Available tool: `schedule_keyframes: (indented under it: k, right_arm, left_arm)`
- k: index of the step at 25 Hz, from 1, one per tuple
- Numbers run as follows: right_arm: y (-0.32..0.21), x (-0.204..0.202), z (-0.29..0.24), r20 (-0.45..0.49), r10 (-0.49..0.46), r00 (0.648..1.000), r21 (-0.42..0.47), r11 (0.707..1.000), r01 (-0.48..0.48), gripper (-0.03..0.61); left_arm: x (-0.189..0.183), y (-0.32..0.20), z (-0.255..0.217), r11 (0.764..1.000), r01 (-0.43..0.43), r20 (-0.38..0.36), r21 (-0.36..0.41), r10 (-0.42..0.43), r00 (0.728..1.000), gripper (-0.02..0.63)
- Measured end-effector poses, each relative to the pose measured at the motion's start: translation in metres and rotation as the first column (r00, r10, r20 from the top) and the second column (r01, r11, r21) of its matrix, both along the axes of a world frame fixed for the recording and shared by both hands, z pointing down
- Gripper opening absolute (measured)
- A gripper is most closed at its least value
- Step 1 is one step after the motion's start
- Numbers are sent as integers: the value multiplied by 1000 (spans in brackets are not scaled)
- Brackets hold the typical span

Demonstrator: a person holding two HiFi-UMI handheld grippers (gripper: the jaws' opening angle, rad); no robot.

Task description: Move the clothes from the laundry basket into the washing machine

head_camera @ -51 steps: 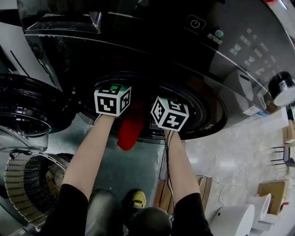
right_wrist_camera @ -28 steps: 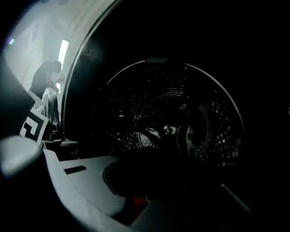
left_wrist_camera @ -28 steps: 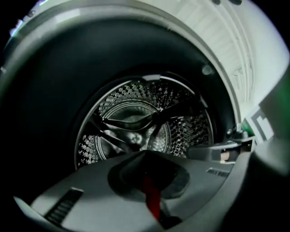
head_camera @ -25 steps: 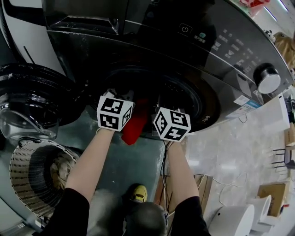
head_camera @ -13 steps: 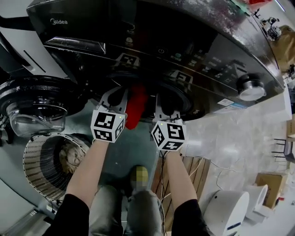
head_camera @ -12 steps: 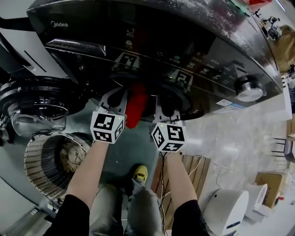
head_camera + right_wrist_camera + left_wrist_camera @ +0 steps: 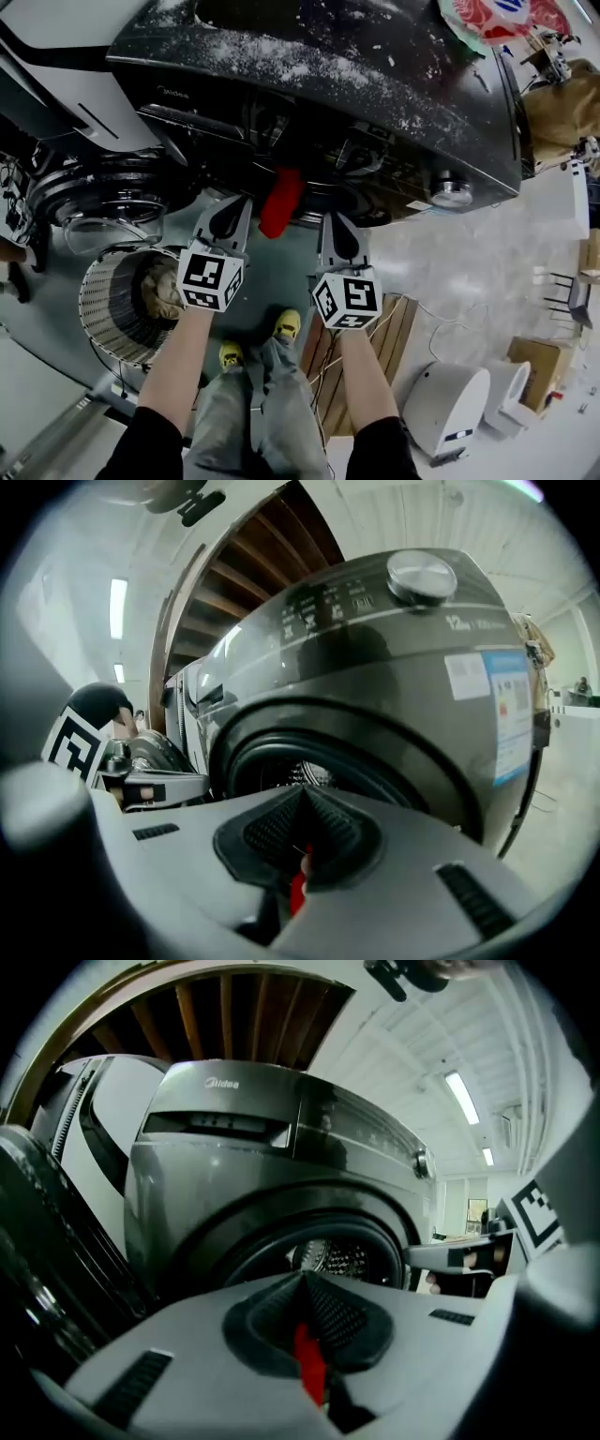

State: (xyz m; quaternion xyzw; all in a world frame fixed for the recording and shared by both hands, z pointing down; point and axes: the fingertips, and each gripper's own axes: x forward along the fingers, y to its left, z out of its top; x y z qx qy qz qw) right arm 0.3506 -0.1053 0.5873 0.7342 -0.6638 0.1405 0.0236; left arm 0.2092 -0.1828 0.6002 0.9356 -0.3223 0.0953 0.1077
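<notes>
A red garment (image 7: pixel 279 202) hangs over the lower rim of the dark washing machine's (image 7: pixel 328 66) door opening. Both grippers are held in front of that opening, one on each side of the garment. My left gripper (image 7: pixel 236 201) is shut, and so is my right gripper (image 7: pixel 330 219). The left gripper view looks past its closed pads (image 7: pixel 328 1312) at the metal drum (image 7: pixel 330 1256). The right gripper view shows that drum (image 7: pixel 298 772) too. A thin red sliver (image 7: pixel 309 1372) shows low in each jaw gap; I cannot tell whether it is cloth. The slatted laundry basket (image 7: pixel 117 309) at lower left holds beige clothes (image 7: pixel 167 291).
The round glass door (image 7: pixel 103 202) stands swung open at the left, above the basket. The person's yellow shoes (image 7: pixel 286 325) stand below the grippers. A wooden pallet (image 7: pixel 323 356), a white round appliance (image 7: pixel 441 408) and cardboard boxes (image 7: pixel 539 370) lie to the right.
Both grippers have drawn back out of the door opening and risen. The head view has risen too and now shows the machine's top. The red garment stays draped at the rim.
</notes>
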Motion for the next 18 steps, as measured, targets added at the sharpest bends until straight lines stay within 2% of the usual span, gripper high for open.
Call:
schedule_keyframes:
  k: [5,15,18]
  right_arm:
    - [21,-15,-64,-32,-5,999,-18,1000,4,3]
    - [55,-45,-180,-21,39,999,-9,999,-39,3]
    - [65,-56,-208,-43,33,999,-20,999,-34,3]
  left_arm:
    - [-27,16,-62,1000,1,36,9,-1,999,11]
    - [-79,38,-186,999,22,8,32,-22,1000,11]
    - [-95,45,-220,998,35,3,44,-35,999,11]
